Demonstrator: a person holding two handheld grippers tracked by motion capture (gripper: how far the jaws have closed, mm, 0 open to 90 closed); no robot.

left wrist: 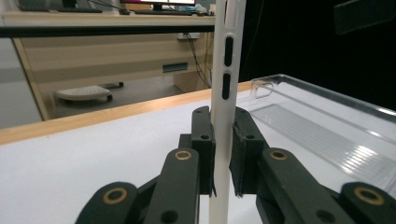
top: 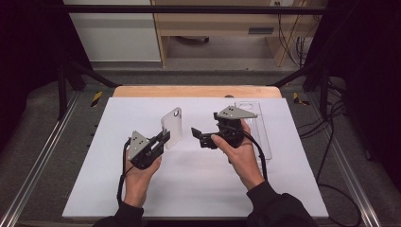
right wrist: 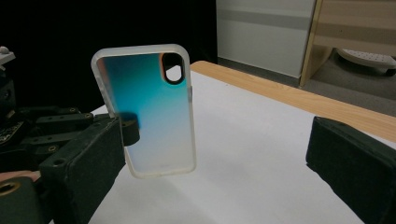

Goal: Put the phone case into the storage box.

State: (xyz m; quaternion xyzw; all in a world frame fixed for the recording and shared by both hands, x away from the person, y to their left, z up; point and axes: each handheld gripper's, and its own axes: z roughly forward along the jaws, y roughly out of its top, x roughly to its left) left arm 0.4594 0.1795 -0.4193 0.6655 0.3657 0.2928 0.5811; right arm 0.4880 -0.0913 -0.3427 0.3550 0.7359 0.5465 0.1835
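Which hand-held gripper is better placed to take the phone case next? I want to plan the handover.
The right hand-held gripper: its jaws stand open, empty, and face the phone case, which the left hand-held gripper clamps upright by its lower edge. The left is occupied, so it can only present it.

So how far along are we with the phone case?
Done: the phone case is out of the clear tray and lifted off the white table. In hand: the left gripper clamps its edge, holding it upright. Left: the right gripper, fingers spread wide and empty, faces the case but hasn't gripped it; I'd guess a handover.
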